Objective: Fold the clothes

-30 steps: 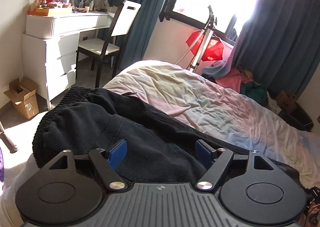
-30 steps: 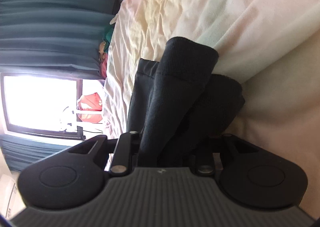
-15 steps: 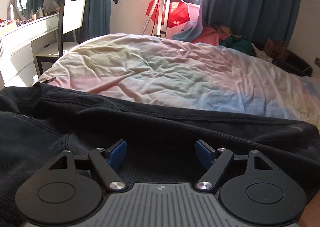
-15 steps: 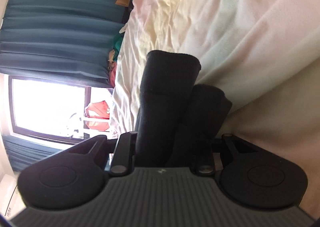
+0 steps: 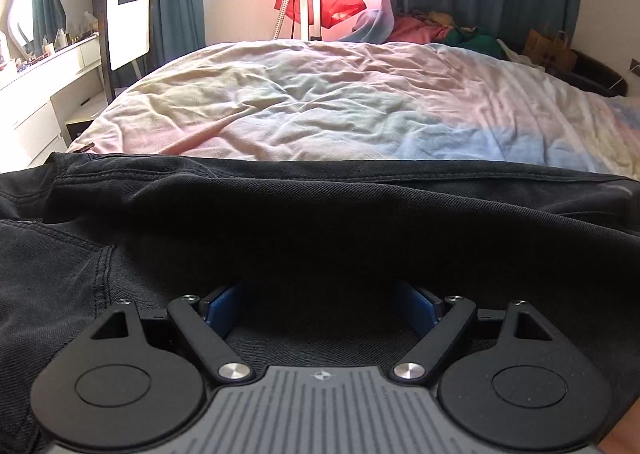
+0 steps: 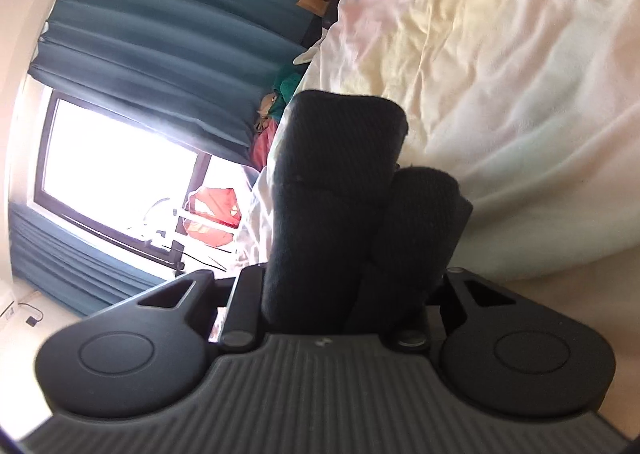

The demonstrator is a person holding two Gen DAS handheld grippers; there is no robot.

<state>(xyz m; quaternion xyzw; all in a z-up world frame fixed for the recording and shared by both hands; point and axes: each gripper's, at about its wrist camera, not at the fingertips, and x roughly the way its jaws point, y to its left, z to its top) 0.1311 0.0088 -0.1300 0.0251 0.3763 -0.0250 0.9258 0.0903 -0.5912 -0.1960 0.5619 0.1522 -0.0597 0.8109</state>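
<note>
Bed [image 5: 340, 102] carries black trousers [image 5: 320, 222] lying crosswise under the parted, just-widening left gripper [image 5: 320, 308]; right gripper [image 6: 344, 294] clamps their bunched end.

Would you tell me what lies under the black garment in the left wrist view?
The black garment lies on the pastel bedspread, which shows beyond its far edge. The part directly beneath is covered, so anything else there cannot be seen.
</note>
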